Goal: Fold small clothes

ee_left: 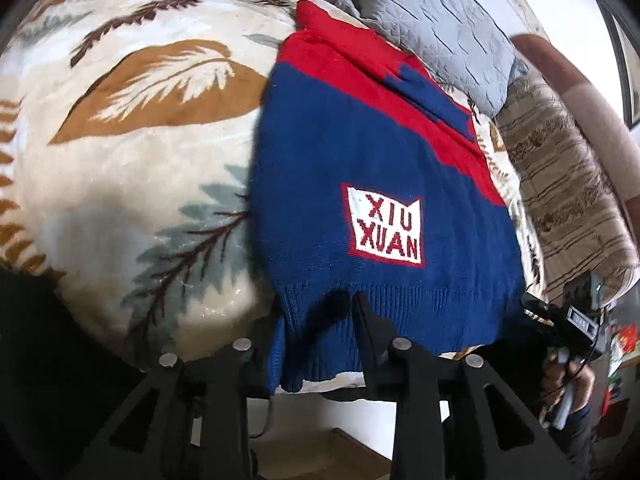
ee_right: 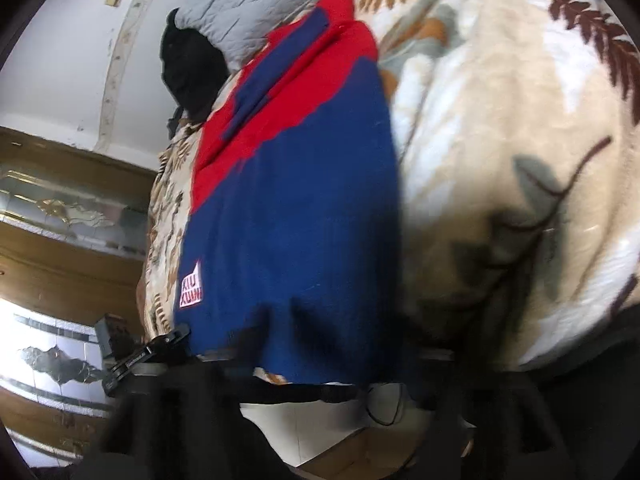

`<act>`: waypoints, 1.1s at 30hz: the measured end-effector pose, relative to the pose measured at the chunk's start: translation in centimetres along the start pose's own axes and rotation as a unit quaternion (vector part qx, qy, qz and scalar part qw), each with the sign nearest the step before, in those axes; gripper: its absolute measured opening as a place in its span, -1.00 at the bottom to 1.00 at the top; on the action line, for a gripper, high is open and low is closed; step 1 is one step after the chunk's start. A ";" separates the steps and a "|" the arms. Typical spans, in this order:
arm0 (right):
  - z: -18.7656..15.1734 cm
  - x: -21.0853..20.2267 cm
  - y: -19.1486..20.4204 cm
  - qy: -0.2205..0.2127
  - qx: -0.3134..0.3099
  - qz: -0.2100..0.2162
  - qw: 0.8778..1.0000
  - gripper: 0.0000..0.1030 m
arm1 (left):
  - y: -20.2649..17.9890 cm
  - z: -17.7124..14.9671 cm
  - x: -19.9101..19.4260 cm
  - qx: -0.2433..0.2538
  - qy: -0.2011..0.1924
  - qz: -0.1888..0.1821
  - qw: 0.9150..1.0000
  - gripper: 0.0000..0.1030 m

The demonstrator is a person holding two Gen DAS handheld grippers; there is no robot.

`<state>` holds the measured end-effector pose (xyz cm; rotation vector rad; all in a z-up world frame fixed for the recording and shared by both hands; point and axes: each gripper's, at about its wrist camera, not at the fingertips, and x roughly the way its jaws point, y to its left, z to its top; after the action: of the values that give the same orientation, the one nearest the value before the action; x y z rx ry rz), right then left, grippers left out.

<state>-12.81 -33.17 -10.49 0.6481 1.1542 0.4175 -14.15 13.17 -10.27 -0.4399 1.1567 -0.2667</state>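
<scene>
A small knit sweater (ee_left: 360, 152), blue with a red top and a white "XIU XUAN" patch (ee_left: 384, 224), lies flat on a leaf-print blanket (ee_left: 140, 160). Its ribbed hem hangs over the bed's near edge. My left gripper (ee_left: 320, 328) is at that hem, its black fingers (ee_left: 370, 332) pinched on the fold of blue knit between them. In the blurred right wrist view the same sweater (ee_right: 300, 220) stretches away from me. My right gripper (ee_right: 328, 356) straddles the hem's other corner with its jaws standing apart, the cloth loose between them.
A grey quilted pillow (ee_left: 440, 20) lies beyond the sweater's neck. A black bundle (ee_right: 192, 68) sits by it. The hand holding the right gripper (ee_left: 568, 384) shows at the lower right. Pale floor (ee_right: 304, 432) lies below the bed's edge, and a wooden cabinet (ee_right: 60, 256) stands at left.
</scene>
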 end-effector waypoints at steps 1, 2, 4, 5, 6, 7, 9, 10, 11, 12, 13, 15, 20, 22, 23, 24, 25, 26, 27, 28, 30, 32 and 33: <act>0.1 0.1 0.3 0.003 -0.007 -0.015 1.000 -0.14 | 0.1 0.2 -0.2 -0.002 -0.002 -0.001 1.000 -0.87; 0.2 0.1 0.2 0.009 -0.001 -0.019 1.000 -0.89 | 0.3 0.3 -0.7 -0.013 -0.007 -0.018 1.000 -0.88; 0.5 -0.6 0.3 0.001 0.008 -0.008 1.000 -0.89 | 0.4 0.6 -3.0 -0.020 -0.042 -0.045 0.998 -0.88; 0.7 -1.6 0.8 -0.011 0.001 -0.003 1.000 -0.89 | 0.3 0.7 -4.2 -0.019 -0.059 -0.054 0.997 -0.88; 0.8 -2.8 1.6 -0.026 -0.007 0.007 1.000 -0.89 | 0.2 0.7 -5.0 -0.020 -0.071 -0.061 0.995 -0.88; 0.9 -4.2 2.4 -0.041 -0.014 0.016 0.999 -0.89 | 0.3 0.8 -5.5 -0.021 -0.079 -0.067 0.994 -0.88; 1.1 -5.3 2.9 -0.056 -0.021 0.020 0.998 -0.89 | 0.8 0.7 -4.7 -0.024 -0.067 -0.057 0.996 -0.88; 1.2 -5.3 2.8 -0.058 -0.022 0.018 0.998 -0.89 | 1.6 0.6 -3.2 -0.041 -0.044 -0.049 0.997 -0.88; 1.2 -4.7 1.9 -0.051 -0.009 0.013 0.999 -0.89 | 2.0 0.5 -2.0 -0.053 -0.026 -0.044 0.997 -0.88; 1.1 -3.9 0.9 -0.040 0.008 0.012 0.999 -0.89 | 2.3 0.3 -1.5 -0.058 -0.016 -0.036 0.998 -0.89; 0.9 -3.2 0.0 -0.028 0.025 0.010 0.999 -0.89 | 2.2 0.1 -2.0 -0.057 -0.024 -0.035 0.997 -0.89; 0.2 -3.2 0.0 -0.031 0.033 0.027 0.999 -0.89 | 1.3 0.0 -4.0 -0.043 -0.056 -0.051 0.996 -0.88; 0.9 -3.6 0.8 -0.048 0.005 0.017 0.999 -0.89 | 2.5 0.7 -2.2 -0.059 -0.018 -0.024 0.998 -0.89; 0.8 -2.4 -0.7 -0.027 0.043 0.020 0.998 -0.89 | 2.6 0.5 -3.2 -0.061 -0.033 -0.031 0.997 -0.89; 0.8 -2.9 -0.5 -0.034 0.038 0.031 0.998 -0.89 | 2.0 0.5 -4.8 -0.044 -0.063 -0.036 0.996 -0.89; 0.6 -3.5 0.2 -0.045 0.026 0.036 0.998 -0.89 | 1.4 0.6 -6.0 -0.028 -0.082 -0.036 0.996 -0.88; 0.6 -4.1 1.1 -0.055 0.010 0.038 0.998 -0.89 | 1.1 0.9 -6.4 -0.017 -0.090 -0.028 0.995 -0.88; 0.7 -4.4 1.7 -0.061 -0.004 0.033 0.998 -0.89 | 1.3 1.2 -5.9 -0.014 -0.082 -0.021 0.996 -0.88; 1.0 -4.3 1.6 -0.058 -0.009 0.025 0.998 -0.89 | 1.9 1.4 -4.9 -0.022 -0.063 -0.016 0.998 -0.88; 1.3 -3.4 0.6 -0.045 0.007 0.014 0.999 -0.89 | 2.8 1.4 -3.5 -0.042 -0.032 -0.013 0.999 -0.89; 1.4 -2.0 -1.3 -0.019 0.048 0.010 0.999 -0.89 | 3.2 0.9 -2.8 -0.053 -0.019 -0.007 0.998 -0.89; 1.0 -2.6 -0.2 -0.032 0.034 0.028 0.998 -0.89 | 1.9 0.7 -5.1 -0.030 -0.062 -0.026 0.997 -0.89; 1.0 -3.2 0.7 -0.042 0.019 0.035 0.998 -0.89 | 1.6 0.8 -5.5 -0.022 -0.071 -0.022 0.997 -0.89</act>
<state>-13.06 -34.90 -7.52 0.7349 1.0635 0.4235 -15.54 17.05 -6.23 -0.5150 1.0161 -0.2452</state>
